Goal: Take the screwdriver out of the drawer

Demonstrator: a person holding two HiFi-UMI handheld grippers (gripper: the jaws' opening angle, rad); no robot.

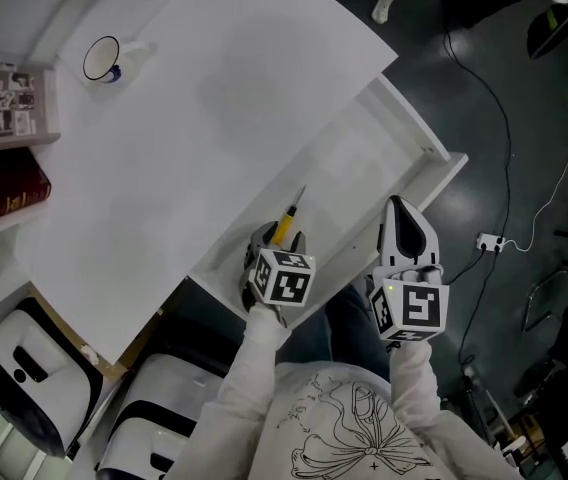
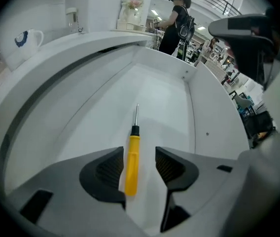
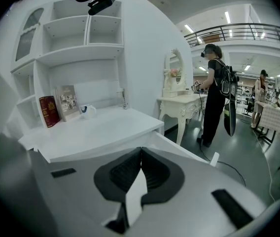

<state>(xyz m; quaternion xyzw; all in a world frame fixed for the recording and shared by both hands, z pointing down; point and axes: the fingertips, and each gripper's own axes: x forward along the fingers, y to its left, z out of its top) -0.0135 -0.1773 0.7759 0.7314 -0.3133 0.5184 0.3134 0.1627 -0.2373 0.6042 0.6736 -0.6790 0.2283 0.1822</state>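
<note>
A screwdriver with a yellow handle and a thin metal shaft lies on the floor of the open white drawer. My left gripper points steeply down into the drawer and is open. In the left gripper view its jaws stand on either side of the yellow handle, with the pads apart from it and the shaft pointing away along the drawer floor. My right gripper hovers over the drawer's right part, shut, with nothing between its tips.
The white desk top carries a mug, a red book and a picture book at its far left. A cable and plug lie on the dark floor at the right. A person stands beyond a white dressing table.
</note>
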